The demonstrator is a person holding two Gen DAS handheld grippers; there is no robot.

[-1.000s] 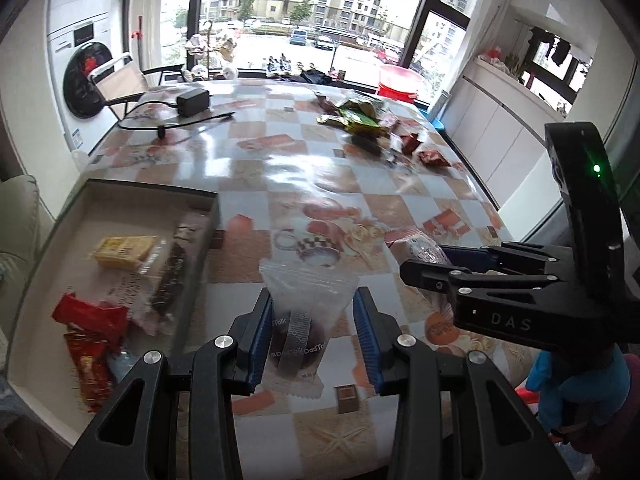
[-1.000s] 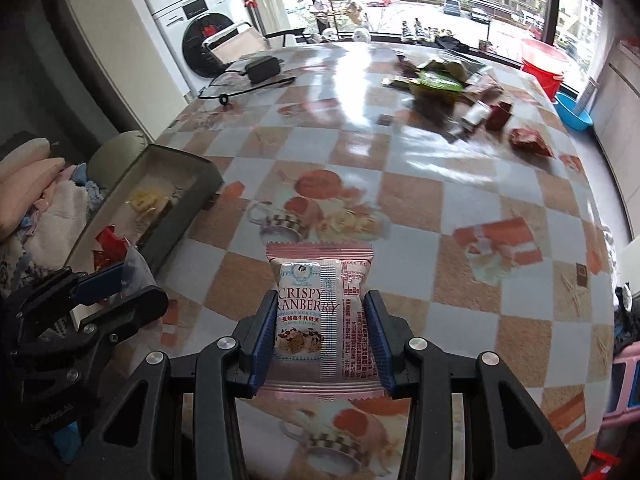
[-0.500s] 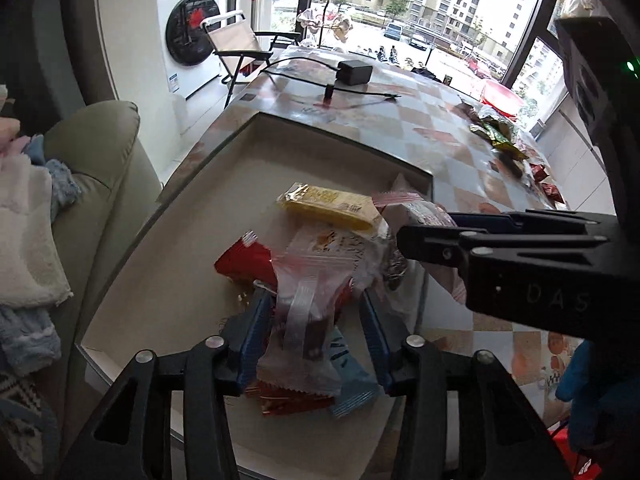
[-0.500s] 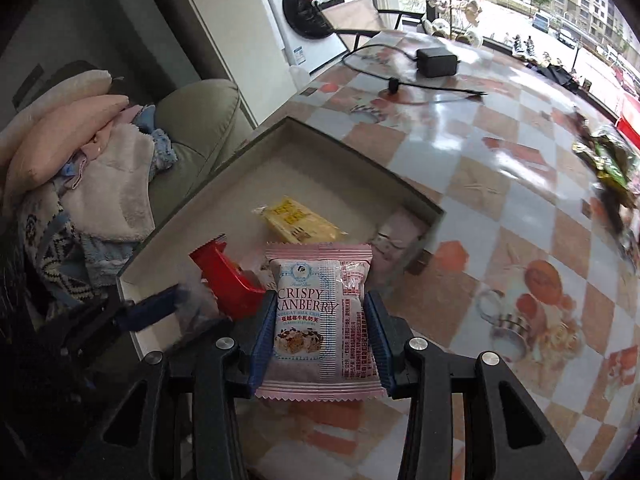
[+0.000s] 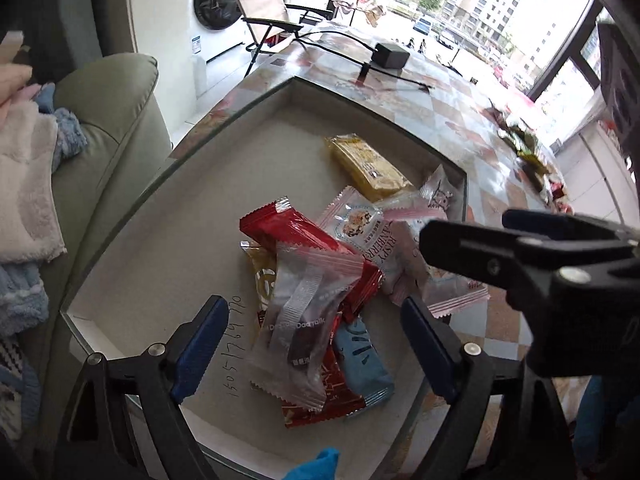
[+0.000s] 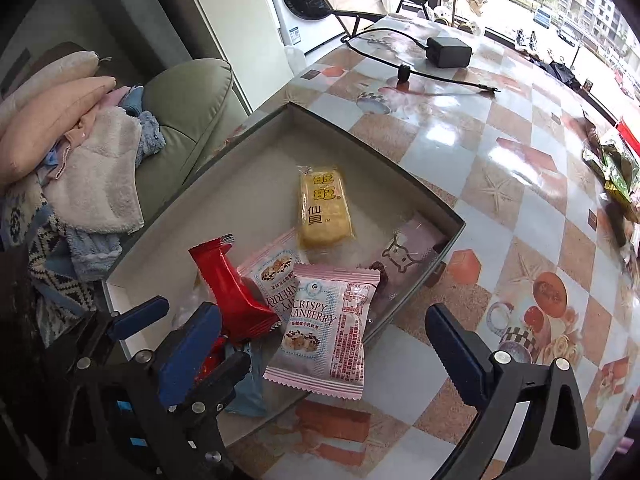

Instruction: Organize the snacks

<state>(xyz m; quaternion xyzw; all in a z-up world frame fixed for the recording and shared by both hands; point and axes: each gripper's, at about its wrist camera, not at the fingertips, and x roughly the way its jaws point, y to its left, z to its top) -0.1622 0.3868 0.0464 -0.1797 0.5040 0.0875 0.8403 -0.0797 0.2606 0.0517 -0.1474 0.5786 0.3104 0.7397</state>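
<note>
Left hand-held gripper (image 5: 314, 336): jaws opening around clear-wrapped chocolate snack (image 5: 298, 320), pads clear of it.
Right hand-held gripper (image 6: 320, 344): jaws opening, Crispy Cranberry packet (image 6: 326, 324) released between them.
Both snacks: in cardboard box (image 6: 240, 192) on bench (image 6: 500, 168).

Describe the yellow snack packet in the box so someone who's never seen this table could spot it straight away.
Find the shallow grey cardboard box at the edge of the checkered table, beside the green armchair. Inside, beyond the pile of wrappers, lies the flat yellow rectangular packet. It is the only yellow one, printed with bold Chinese characters, unlike the red and pink packets near it.
</note>
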